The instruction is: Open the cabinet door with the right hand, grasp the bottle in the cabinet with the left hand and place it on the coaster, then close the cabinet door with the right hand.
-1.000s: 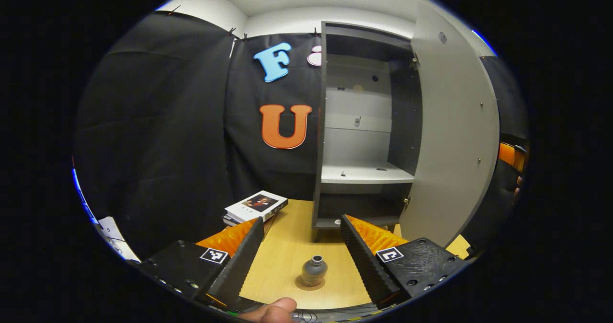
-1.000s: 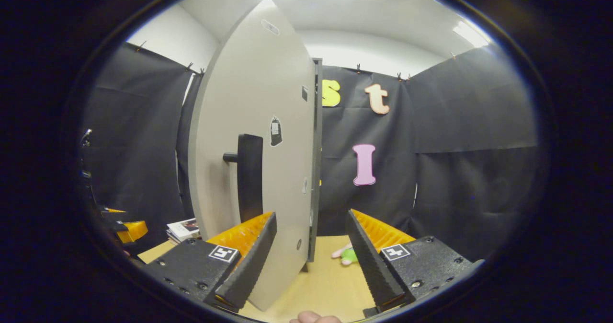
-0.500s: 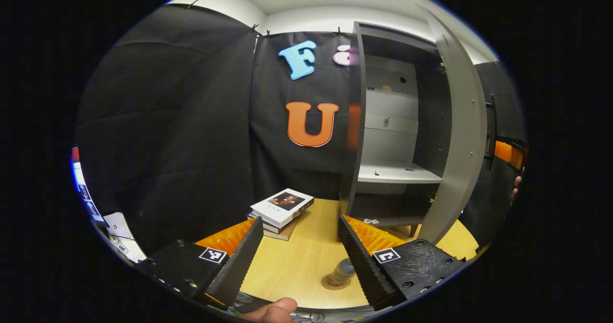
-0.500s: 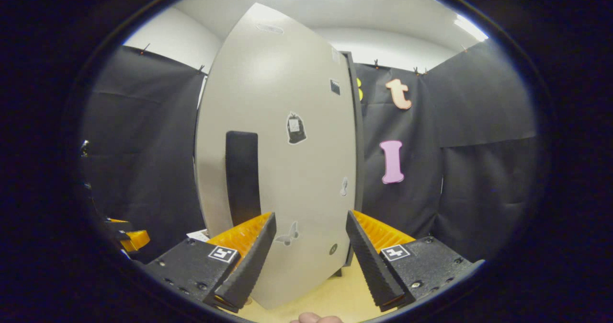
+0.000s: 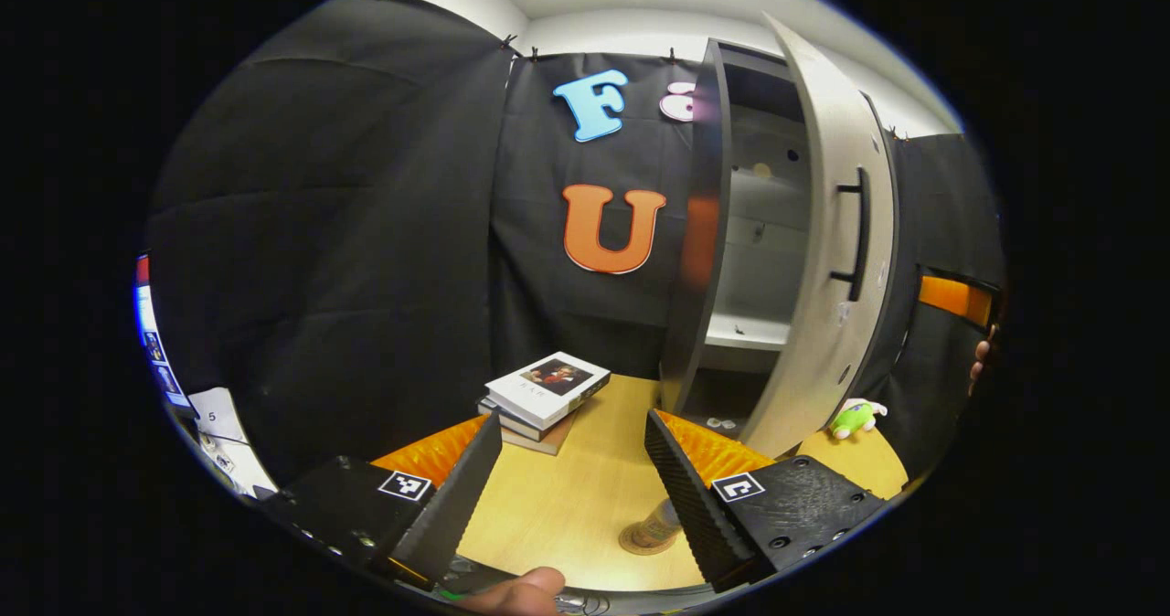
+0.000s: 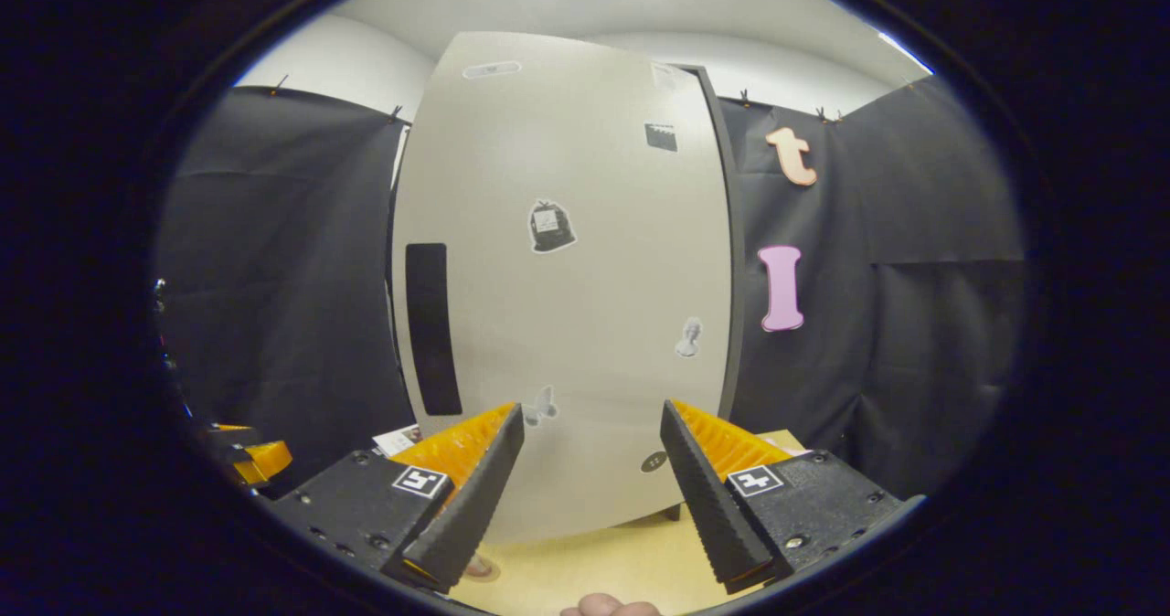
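The small grey bottle (image 5: 660, 523) stands on the round coaster (image 5: 640, 540) on the wooden table, just left of my left gripper's right finger, which hides part of it. My left gripper (image 5: 573, 417) is open and holds nothing. The cabinet (image 5: 706, 232) stands at the right with its grey door (image 5: 823, 260) swung most of the way in, the black handle (image 5: 856, 232) facing out. In the right gripper view the door (image 6: 585, 305) faces me close up, its handle (image 6: 430, 328) at the left. My right gripper (image 6: 590, 408) is open, its fingers just before the door's lower face.
A stack of books (image 5: 547, 387) lies on the table (image 5: 567, 506) left of the cabinet. A green plush toy (image 5: 855, 418) sits right of the door. The other gripper (image 5: 951, 296), held in a hand, shows at the far right. Black cloth walls stand behind.
The cabinet door has swung from wide open to nearly shut, with my right gripper following its face. The left gripper has drawn back and left, leaving the bottle on the coaster.
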The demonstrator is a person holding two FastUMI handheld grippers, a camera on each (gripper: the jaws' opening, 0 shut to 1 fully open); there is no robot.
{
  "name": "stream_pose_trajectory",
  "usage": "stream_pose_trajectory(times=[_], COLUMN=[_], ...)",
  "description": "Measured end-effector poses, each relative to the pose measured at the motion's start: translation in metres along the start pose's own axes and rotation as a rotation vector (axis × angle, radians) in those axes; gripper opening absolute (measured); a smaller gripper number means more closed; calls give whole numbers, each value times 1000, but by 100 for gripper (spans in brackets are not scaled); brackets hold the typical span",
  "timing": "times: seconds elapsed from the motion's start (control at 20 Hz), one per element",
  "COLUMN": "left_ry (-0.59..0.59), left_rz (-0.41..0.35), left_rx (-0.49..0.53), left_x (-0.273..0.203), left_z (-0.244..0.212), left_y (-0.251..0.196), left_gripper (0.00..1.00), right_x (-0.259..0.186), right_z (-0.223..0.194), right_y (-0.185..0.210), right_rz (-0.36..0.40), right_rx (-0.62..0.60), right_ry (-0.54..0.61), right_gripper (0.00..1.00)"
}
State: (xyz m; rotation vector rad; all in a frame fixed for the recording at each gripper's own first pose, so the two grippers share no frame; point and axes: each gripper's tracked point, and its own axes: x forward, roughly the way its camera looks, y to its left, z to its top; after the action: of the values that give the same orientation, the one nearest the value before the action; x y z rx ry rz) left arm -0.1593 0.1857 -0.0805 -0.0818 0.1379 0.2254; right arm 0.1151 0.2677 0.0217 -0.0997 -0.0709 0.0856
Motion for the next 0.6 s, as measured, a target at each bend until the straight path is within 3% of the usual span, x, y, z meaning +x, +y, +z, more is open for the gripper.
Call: stream_pose_trajectory(times=[0.1, 0.15, 0.2, 0.6], left_ry=[-31, -44, -56, -111], left_rz=[-15, -24, -37, -52], left_rx=[19, 30, 45, 191], left_x=[8, 11, 15, 28], left_z=[9, 14, 19, 53], left_y=[-17, -28, -42, -135], left_gripper=[95, 100, 95, 95], right_x=[-3, -4, -5, 3], right_z=[-2, -4, -8, -42], right_y=[-19, -27, -35, -105], right_rz=[-15, -21, -23, -74], right_rx=[-13, -19, -21, 20], right_ry=[2, 10, 20, 71], right_gripper=[96, 96, 96, 97])
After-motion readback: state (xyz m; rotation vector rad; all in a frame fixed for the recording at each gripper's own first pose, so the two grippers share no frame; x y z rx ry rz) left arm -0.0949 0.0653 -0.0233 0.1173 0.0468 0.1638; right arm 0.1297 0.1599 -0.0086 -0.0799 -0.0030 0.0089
